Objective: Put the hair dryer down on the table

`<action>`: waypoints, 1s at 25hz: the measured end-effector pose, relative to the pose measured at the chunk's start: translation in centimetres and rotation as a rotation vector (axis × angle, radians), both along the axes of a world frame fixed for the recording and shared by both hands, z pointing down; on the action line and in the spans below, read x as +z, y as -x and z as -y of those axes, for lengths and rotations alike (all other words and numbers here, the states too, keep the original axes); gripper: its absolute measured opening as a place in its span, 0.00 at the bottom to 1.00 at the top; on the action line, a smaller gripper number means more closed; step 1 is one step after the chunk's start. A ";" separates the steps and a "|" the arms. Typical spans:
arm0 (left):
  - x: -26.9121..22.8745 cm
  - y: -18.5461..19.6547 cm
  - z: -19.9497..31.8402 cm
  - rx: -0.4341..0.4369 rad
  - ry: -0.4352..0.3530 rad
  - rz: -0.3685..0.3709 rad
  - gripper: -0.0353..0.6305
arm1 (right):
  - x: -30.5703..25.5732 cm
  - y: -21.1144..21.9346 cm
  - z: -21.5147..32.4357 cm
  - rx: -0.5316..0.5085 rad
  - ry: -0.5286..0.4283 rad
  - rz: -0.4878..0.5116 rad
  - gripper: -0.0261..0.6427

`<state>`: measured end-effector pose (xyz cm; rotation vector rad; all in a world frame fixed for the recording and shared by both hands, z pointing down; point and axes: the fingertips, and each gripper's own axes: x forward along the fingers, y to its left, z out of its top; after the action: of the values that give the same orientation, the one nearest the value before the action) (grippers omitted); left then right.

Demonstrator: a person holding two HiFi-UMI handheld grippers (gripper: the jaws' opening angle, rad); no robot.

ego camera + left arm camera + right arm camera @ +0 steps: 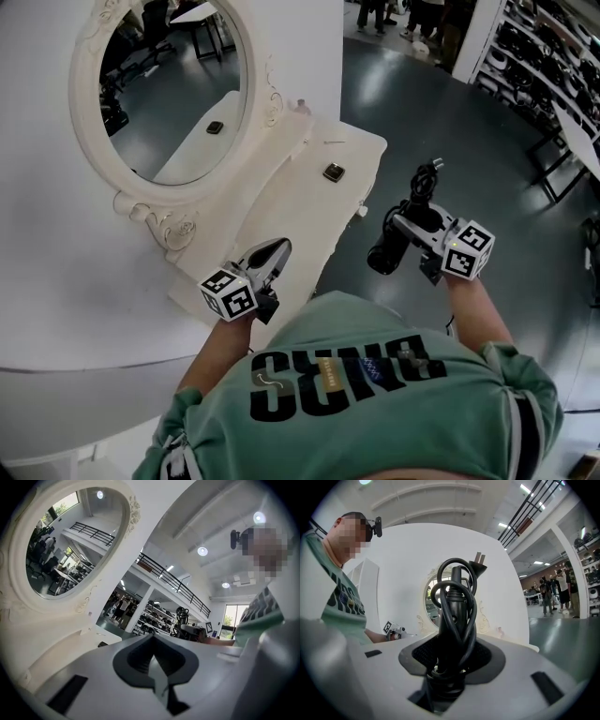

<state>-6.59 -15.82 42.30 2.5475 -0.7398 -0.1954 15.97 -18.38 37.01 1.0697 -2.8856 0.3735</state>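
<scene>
While the right gripper [417,230] clamps the black plastic hair dryer [389,251] in mid-air beside the white dressing table [305,178], nothing is put down yet; left gripper [278,248] closed up, empty

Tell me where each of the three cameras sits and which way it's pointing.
Head view: on the person's head, looking steeply down at the white table, mirror, both forearms and green shirt.
Left gripper view: on the left gripper, looking past its closed jaws at the mirror.
Right gripper view: on the right gripper, facing the gripped hair dryer and the person.
Shared: all show the mirror.
</scene>
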 end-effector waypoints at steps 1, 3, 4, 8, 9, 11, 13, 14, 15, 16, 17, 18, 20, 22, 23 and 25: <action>0.2 -0.5 0.9 -0.014 0.003 0.004 0.07 | 0.2 -0.7 1.1 -0.010 0.003 0.003 0.27; 0.4 -1.9 2.8 -0.047 0.010 0.015 0.07 | 0.6 -2.3 3.3 -0.034 0.011 0.008 0.27; 0.4 -2.7 3.9 -0.064 0.008 0.024 0.07 | 0.8 -3.2 4.5 -0.049 0.011 0.008 0.27; -0.5 -6.6 7.7 -0.133 -0.008 0.016 0.07 | 1.1 -6.5 9.4 -0.122 0.012 -0.001 0.26; -0.8 -7.4 8.3 -0.145 -0.013 0.003 0.07 | 1.2 -7.0 10.4 -0.139 0.010 -0.007 0.26; -1.2 -8.0 9.4 -0.165 -0.019 -0.005 0.07 | 1.3 -7.3 12.1 -0.160 0.000 -0.013 0.26; -1.2 -7.9 10.3 -0.180 -0.012 -0.009 0.07 | 1.4 -6.9 13.1 -0.172 -0.012 -0.023 0.26; -1.1 -7.8 10.5 -0.180 -0.008 -0.008 0.07 | 1.6 -6.6 13.4 -0.179 -0.017 -0.031 0.26; -1.0 -7.6 10.6 -0.176 -0.007 0.000 0.07 | 1.8 -6.2 13.7 -0.186 -0.022 -0.039 0.26; -0.7 -7.4 10.7 -0.172 -0.006 0.010 0.07 | 2.0 -5.8 13.8 -0.194 -0.026 -0.045 0.26; -0.6 -7.0 10.8 -0.169 -0.005 0.017 0.07 | 2.1 -5.2 14.0 -0.199 -0.029 -0.051 0.26; -0.4 -6.4 10.9 -0.167 -0.004 0.020 0.07 | 2.2 -4.7 14.2 -0.202 -0.030 -0.058 0.26; -0.5 -5.2 11.0 -0.166 -0.006 0.019 0.07 | 2.2 -3.4 14.4 -0.210 -0.035 -0.081 0.26; -0.5 -3.9 11.0 -0.173 -0.010 0.013 0.07 | 2.2 -2.2 14.6 -0.220 -0.041 -0.115 0.26; -0.4 -3.2 11.1 -0.179 -0.011 0.009 0.07 | 2.3 -1.6 14.8 -0.225 -0.044 -0.135 0.26; -0.1 -2.0 11.1 -0.190 -0.011 0.005 0.07 | 2.5 -0.3 15.1 -0.243 -0.052 -0.177 0.26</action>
<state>-4.61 -26.94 42.19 2.4876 -0.9850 -0.2564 16.28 -33.47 39.48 0.7043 -2.8330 0.1828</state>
